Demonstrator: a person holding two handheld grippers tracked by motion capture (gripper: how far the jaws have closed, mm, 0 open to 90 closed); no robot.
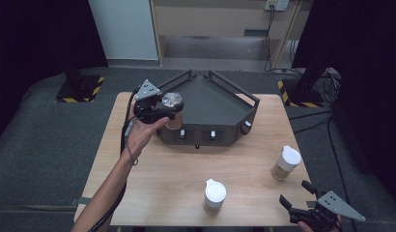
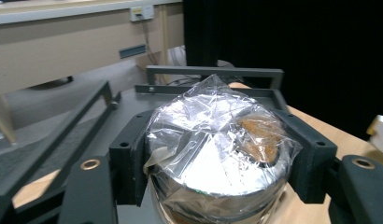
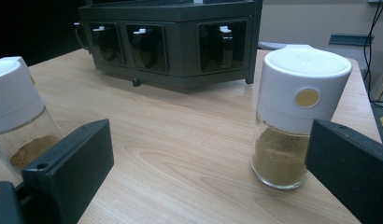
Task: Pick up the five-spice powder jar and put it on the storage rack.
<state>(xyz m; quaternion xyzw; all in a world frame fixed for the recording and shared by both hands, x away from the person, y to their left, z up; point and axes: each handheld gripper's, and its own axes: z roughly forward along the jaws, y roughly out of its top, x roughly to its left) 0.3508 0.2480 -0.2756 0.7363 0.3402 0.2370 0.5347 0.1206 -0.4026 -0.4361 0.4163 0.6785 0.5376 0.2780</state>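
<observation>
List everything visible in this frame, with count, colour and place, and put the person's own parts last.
Plastic-wrapped glass jar with brown powder: one, clear with a silvery top, gripped at the rack's left front corner.
White-capped glass spice jars: two, pale brown powder inside; one at the table's front middle, one at the right.
Dark grey angular metal rack: one, at the table's back middle, its top tray bare, three slots in front.
Light wooden table: one, on grey carpet.
Forearm and hand: one, reaching in from the lower left.
Left tool: black, shut on the wrapped jar.
Right tool: black, open, at the table's front right corner.
</observation>
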